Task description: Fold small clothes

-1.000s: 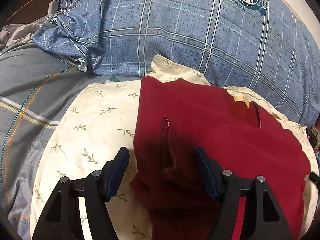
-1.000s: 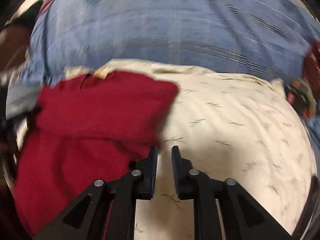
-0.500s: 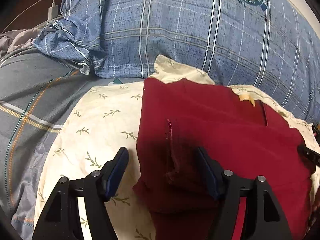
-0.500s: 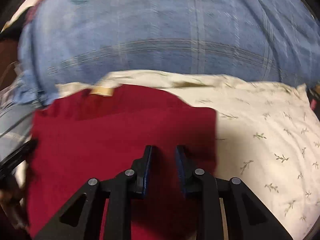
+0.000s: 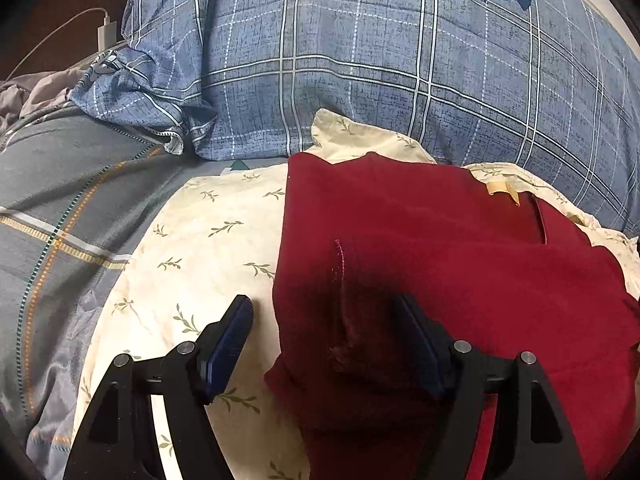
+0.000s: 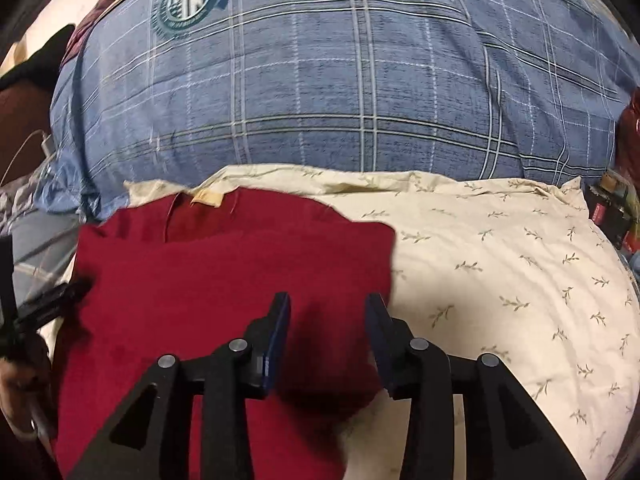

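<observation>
A dark red garment (image 5: 460, 264) lies partly folded on a cream leaf-print pillow (image 5: 192, 264), a tan neck label (image 5: 502, 190) at its far edge. My left gripper (image 5: 328, 340) is open wide, its jaws either side of the garment's left edge and a folded seam. In the right wrist view the garment (image 6: 224, 264) covers the pillow's left part (image 6: 500, 264). My right gripper (image 6: 328, 320) is open above the garment's right edge, nothing between its fingers.
A big blue plaid pillow (image 5: 380, 60) lies behind the cream one. A grey striped bedsheet (image 5: 60, 208) is at the left, with a white charger and cable (image 5: 105, 34) beyond. Small items (image 6: 612, 208) sit at the far right.
My right gripper has opened from nearly shut and moved left, over the garment's right side. The garment's right part now lies folded flat. My left gripper has stayed open in place.
</observation>
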`<action>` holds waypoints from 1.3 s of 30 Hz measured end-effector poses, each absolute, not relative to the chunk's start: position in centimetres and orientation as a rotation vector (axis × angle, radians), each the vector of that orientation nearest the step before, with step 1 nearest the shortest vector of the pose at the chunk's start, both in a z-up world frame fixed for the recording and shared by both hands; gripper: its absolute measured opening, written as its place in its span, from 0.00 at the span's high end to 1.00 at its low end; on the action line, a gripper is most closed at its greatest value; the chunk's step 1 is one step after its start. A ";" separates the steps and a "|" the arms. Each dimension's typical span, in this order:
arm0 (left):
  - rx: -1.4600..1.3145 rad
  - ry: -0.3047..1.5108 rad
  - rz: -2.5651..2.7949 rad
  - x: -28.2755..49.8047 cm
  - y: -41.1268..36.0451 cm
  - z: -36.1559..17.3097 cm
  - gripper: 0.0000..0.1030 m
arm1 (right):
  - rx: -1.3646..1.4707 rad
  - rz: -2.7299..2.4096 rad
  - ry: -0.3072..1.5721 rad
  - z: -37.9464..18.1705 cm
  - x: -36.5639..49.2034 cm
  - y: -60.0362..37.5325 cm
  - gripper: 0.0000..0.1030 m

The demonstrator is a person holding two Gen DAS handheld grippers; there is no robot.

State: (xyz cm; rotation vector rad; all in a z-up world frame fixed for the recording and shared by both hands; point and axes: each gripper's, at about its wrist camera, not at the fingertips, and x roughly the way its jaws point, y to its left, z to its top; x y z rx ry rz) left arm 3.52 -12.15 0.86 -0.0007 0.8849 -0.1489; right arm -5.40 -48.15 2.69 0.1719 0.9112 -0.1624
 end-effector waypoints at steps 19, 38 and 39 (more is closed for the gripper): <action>-0.001 0.896 -0.158 3.8 -12.0 0.7 0.28 | 0.182 -0.221 0.984 -1.8 2.8 -48.4 0.61; -0.017 0.888 -0.182 -0.1 -10.9 2.0 0.28 | 0.268 -0.231 0.991 1.2 -6.6 -50.0 0.41; -0.019 0.893 -0.188 -0.7 -10.6 2.3 0.28 | 0.269 -0.231 0.983 1.6 -7.0 -50.0 0.41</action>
